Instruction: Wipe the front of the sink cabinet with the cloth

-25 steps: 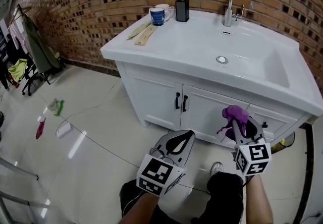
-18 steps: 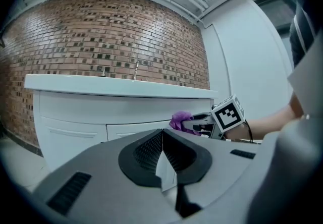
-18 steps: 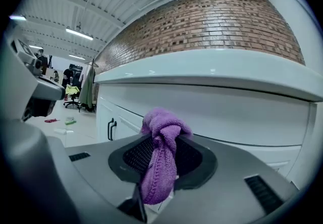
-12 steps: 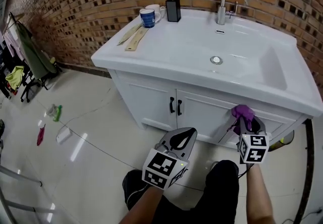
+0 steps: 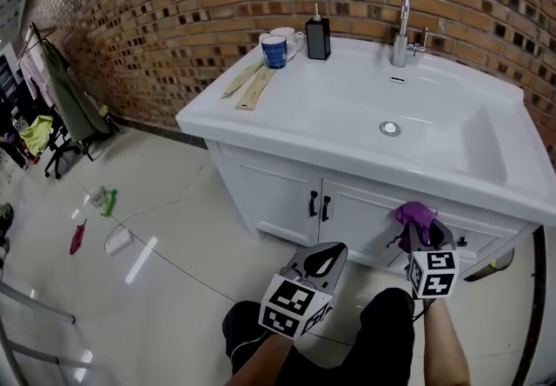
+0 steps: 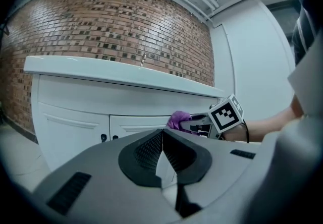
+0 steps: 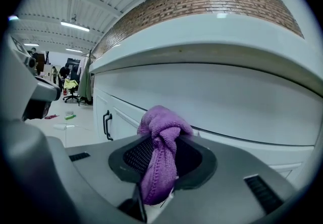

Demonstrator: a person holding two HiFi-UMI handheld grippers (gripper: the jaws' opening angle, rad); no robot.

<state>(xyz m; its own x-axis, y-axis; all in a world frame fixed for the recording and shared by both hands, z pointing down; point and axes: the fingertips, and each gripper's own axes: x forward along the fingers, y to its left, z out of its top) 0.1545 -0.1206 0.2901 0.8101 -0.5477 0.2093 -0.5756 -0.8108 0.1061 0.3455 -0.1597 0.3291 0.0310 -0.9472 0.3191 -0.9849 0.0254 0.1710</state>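
Note:
A white sink cabinet [image 5: 287, 193] with two black door handles [image 5: 318, 204] stands under a white basin top [image 5: 347, 106]. My right gripper [image 5: 420, 235] is shut on a bunched purple cloth [image 5: 413, 216], held close to the cabinet front at the right, below the basin rim. In the right gripper view the cloth [image 7: 161, 140] sticks up from between the jaws, just short of the white panel [image 7: 212, 102]. My left gripper [image 5: 320, 262] hangs lower, in front of the doors, shut with nothing in it. The left gripper view shows its jaws closed [image 6: 162, 152] and the cloth [image 6: 178, 118] beyond.
On the basin top stand a tap [image 5: 401, 28], a black soap dispenser [image 5: 318, 35], two mugs [image 5: 276, 49] and wooden utensils [image 5: 250, 84]. A brick wall [image 5: 174, 2] runs behind. Small items [image 5: 102, 200] litter the tiled floor at left, where clothes [image 5: 69, 97] hang. The person's legs [image 5: 382, 341] are below.
The head view has shifted, so the cabinet sits a little further right and lower. The right gripper with the cloth stays at the cabinet front; the left gripper has moved slightly right and down.

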